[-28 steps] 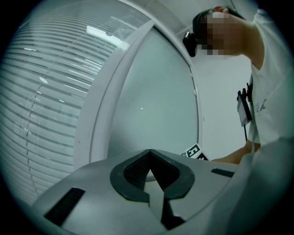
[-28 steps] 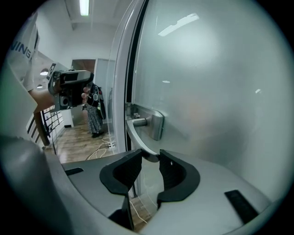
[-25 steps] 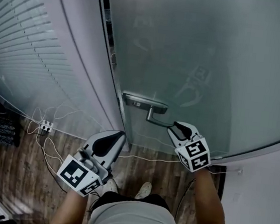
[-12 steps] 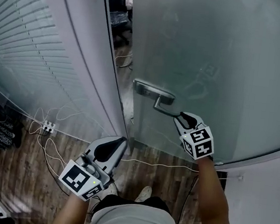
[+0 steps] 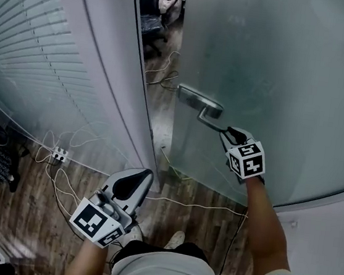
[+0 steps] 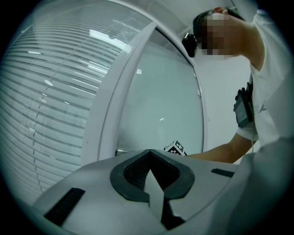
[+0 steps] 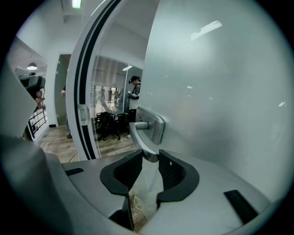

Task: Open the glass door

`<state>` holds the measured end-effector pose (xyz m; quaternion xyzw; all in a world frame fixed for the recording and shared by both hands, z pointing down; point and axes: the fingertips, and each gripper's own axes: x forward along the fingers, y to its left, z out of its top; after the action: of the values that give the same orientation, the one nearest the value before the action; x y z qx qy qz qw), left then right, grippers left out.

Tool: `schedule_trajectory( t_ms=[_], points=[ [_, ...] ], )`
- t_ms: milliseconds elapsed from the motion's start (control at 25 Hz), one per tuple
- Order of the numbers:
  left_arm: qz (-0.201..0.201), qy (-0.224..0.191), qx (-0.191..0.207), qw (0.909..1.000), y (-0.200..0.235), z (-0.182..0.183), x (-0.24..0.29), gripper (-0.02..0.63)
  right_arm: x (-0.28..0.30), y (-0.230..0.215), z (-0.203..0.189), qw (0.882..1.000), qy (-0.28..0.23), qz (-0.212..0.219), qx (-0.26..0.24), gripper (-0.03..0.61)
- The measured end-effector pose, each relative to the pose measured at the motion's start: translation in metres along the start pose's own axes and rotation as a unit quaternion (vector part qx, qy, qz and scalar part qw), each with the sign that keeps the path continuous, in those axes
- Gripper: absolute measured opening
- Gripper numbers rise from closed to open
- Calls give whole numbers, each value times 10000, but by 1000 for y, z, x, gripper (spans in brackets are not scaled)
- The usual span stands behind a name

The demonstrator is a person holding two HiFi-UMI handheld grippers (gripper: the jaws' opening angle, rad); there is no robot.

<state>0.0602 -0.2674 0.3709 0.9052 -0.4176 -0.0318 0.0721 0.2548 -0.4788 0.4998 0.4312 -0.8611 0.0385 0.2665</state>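
Note:
The frosted glass door (image 5: pixel 279 72) stands ajar, and a gap shows between it and the white door frame (image 5: pixel 106 63). Its metal lever handle (image 5: pixel 202 108) is on the door's left edge. My right gripper (image 5: pixel 230 133) is shut on the lever's end; in the right gripper view the handle (image 7: pixel 149 126) runs down between the black pads (image 7: pixel 171 172) of that gripper (image 7: pixel 148 157). My left gripper (image 5: pixel 141 175) hangs low by my body, apart from the door, its jaws together on nothing. In the left gripper view it (image 6: pixel 149 155) points at the frame.
A glass wall with blinds (image 5: pixel 28 41) runs along the left. A power strip (image 5: pixel 58 154) and cables lie on the wooden floor (image 5: pixel 200 212). Through the gap I see an office chair (image 5: pixel 152 7) and a cable (image 5: pixel 164 74). A person (image 7: pixel 134 98) stands far inside.
The door has swung further away and the gap at the frame has widened. My right gripper moved up and right with the handle. The left gripper stayed put.

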Motion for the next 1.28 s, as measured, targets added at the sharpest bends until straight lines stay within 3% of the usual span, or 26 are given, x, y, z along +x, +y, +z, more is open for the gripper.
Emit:
schedule_trajectory(
  t_ms=[600,880,1040,1160,1280],
  points=[
    [222,27,34,9997,8,2,-7,0,38,-63,15,9979,-49,-508,396,107],
    [274,74,-44,9996,23,15,-25,0,43,-72,37,9951,-132,-792,581,91],
    [292,46,-38,9996,20,16,-31,0,21,-83,29,9884,-212,-1289,771,83],
    [206,55,-38,9998,19,10,-29,0,-18,-68,20,9823,-640,-1423,1035,83],
    [31,15,-19,10000,18,2,-37,0,-70,-12,16,9805,-1131,-1290,956,83]
  ],
)
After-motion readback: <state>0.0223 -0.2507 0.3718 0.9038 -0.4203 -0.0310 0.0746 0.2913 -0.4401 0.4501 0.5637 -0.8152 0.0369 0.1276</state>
